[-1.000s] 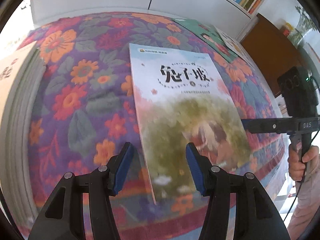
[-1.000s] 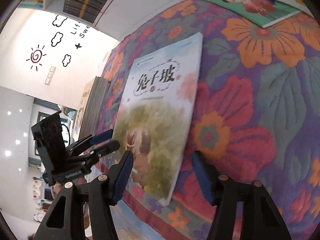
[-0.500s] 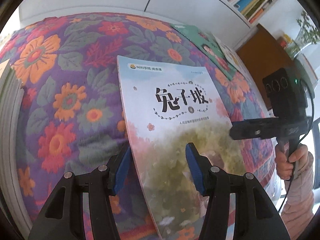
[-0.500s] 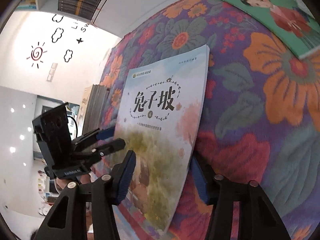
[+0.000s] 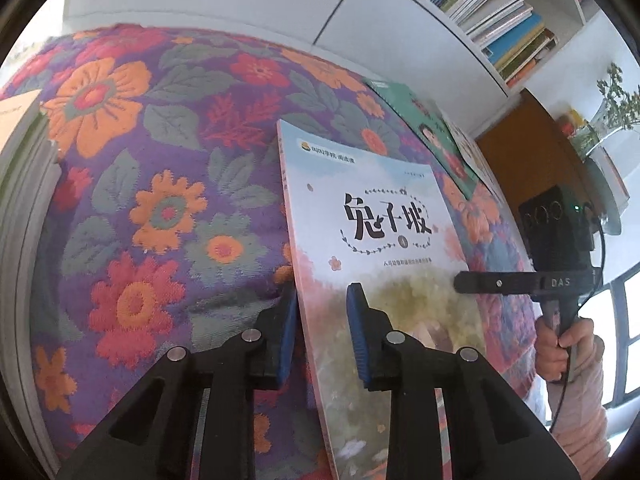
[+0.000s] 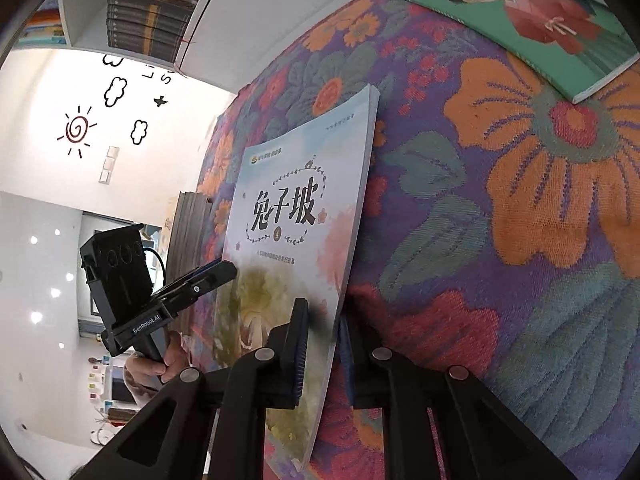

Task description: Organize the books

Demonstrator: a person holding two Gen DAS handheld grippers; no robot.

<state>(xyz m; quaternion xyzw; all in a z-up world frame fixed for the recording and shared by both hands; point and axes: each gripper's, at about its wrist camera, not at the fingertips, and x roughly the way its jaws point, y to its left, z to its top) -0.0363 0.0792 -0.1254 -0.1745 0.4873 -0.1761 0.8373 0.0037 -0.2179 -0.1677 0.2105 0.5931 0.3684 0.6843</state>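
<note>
On the floral cloth (image 5: 168,184) lies a pale-blue book (image 5: 380,240) with large black Chinese characters on its cover, and both grippers have hold of it from opposite sides. At the book's spine edge, the left gripper (image 5: 322,332) has just been closing; its 2 blue pads (image 5: 356,332) now pinch that edge, 1 pad on the cover and the other under it against the cloth. At the opposite, page edge, the right gripper (image 6: 322,344) has likewise just been closing and now clamps narrowly on the book, 1 pad on top and 1 beneath. Each wrist view shows the other gripper across the cover: the right one comes in from the right of the left view, held by a hand (image 5: 560,348) in a pink sleeve, and the left one appears at the left of the right view. The gripped side edges look slightly raised off the cloth, though how far the book is lifted I cannot tell. Farther back on the cloth lies a green book (image 6: 532,20) with a figure in red on it, well apart from the held one. A stack (image 5: 24,240) of books sits at the left edge of the cloth. Shelves (image 5: 492,8) behind hold more books.
</note>
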